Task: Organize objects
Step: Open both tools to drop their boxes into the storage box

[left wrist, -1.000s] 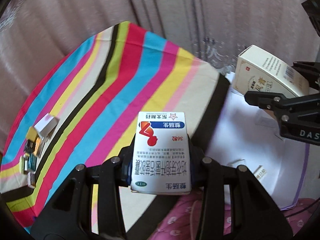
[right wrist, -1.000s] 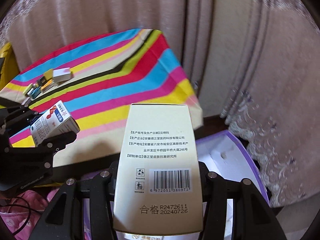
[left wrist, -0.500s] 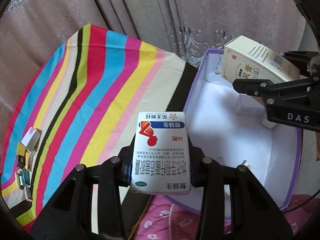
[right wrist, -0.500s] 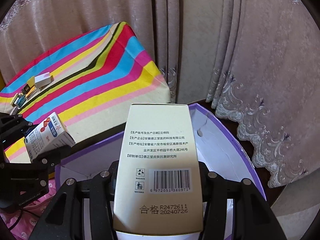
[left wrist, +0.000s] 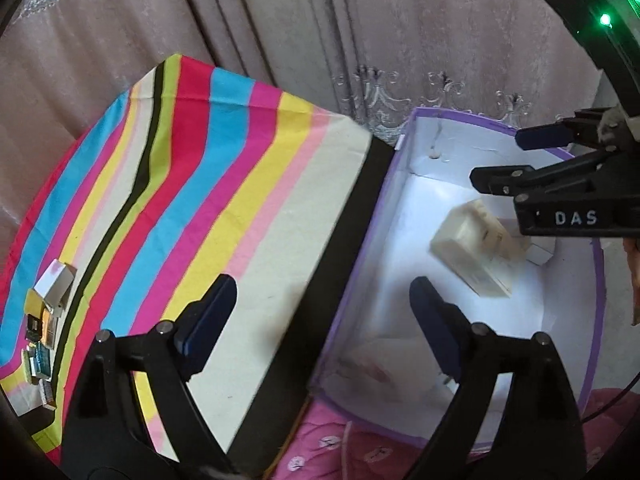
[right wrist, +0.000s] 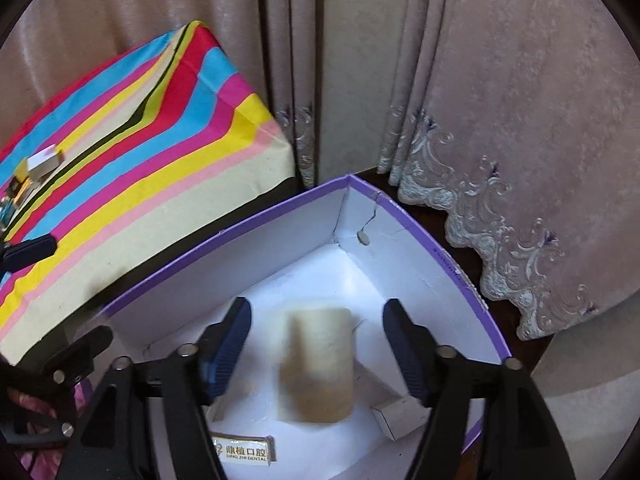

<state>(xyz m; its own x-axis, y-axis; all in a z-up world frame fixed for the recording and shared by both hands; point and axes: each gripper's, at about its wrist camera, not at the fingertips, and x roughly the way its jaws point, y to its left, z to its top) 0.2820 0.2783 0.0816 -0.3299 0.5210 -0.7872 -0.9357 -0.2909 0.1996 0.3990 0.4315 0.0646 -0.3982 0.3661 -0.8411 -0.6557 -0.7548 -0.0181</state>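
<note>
Cream box (right wrist: 318,364): blurred, inside the purple-rimmed carton (right wrist: 460,268), between and beyond the spread fingers of the right gripper (right wrist: 316,346); whether it rests on the white floor cannot be told. Its long axis runs away from the right wrist camera, one short end toward the carton's far corner. In the left wrist view the same box (left wrist: 474,254) lies at a slant across the carton floor (left wrist: 420,208), its long axis running from upper left to lower right.

Right gripper: held above the carton interior, jaws wide apart, pinching nothing. Left gripper (left wrist: 324,320): jaws likewise wide apart and empty, straddling the carton's near wall, its left finger (left wrist: 208,320) over the striped cloth (left wrist: 192,184), its right finger (left wrist: 436,328) over the carton floor. A pale, blurred shape with a red mark (left wrist: 376,368) sits in the carton below the left gripper; its identity cannot be told.

Other contents: a small white box (right wrist: 400,416) just right of the cream box and a label card (right wrist: 244,448) at the near edge. A cluster of small packets (left wrist: 44,320) lies at the far left of the cloth.
</note>
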